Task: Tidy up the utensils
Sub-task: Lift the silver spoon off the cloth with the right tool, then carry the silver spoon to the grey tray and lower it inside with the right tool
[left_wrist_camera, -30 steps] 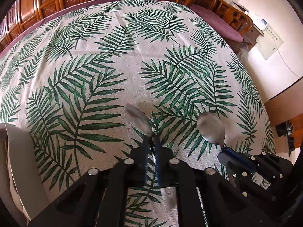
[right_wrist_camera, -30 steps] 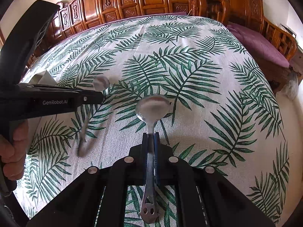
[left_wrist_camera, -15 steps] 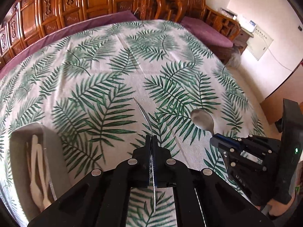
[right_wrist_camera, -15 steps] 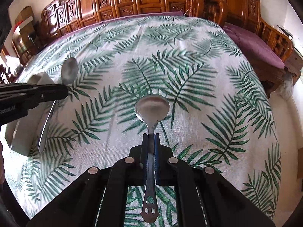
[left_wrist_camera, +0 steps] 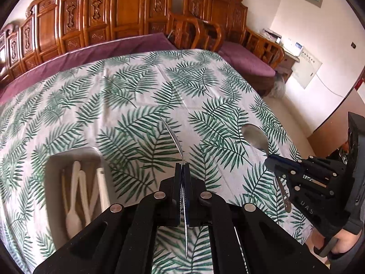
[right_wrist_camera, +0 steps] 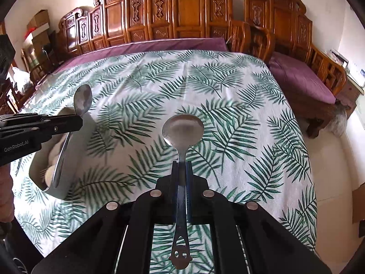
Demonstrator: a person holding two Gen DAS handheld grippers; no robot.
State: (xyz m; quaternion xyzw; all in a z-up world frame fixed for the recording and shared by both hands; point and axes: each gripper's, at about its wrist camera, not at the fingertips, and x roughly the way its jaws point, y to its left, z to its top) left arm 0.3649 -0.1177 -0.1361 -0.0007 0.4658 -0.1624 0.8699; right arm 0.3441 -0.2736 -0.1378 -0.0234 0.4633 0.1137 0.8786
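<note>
Each shiny steel spoon [right_wrist_camera: 182, 132] [left_wrist_camera: 174, 139] is pinched mid-handle by tight jaws, so it's kept clear of the leaf-print table [right_wrist_camera: 228, 96]. Bowls are pointed forward, probably for dropping into the white oblong tray [left_wrist_camera: 51, 171].

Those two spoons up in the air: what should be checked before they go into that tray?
1. Left gripper shut on its spoon: ok, the handle is clamped between the fingers.
2. Right gripper shut on its spoon: ok, bowl forward, handle running back through the fingers.
3. Both spoons off the tablecloth: ok.
4. Tray in view and open-topped: ok, at the left spoon's side.
5. Room in the tray: cannot tell; white utensils already lie in it.
6. The two grippers apart from each other: ok.
</note>
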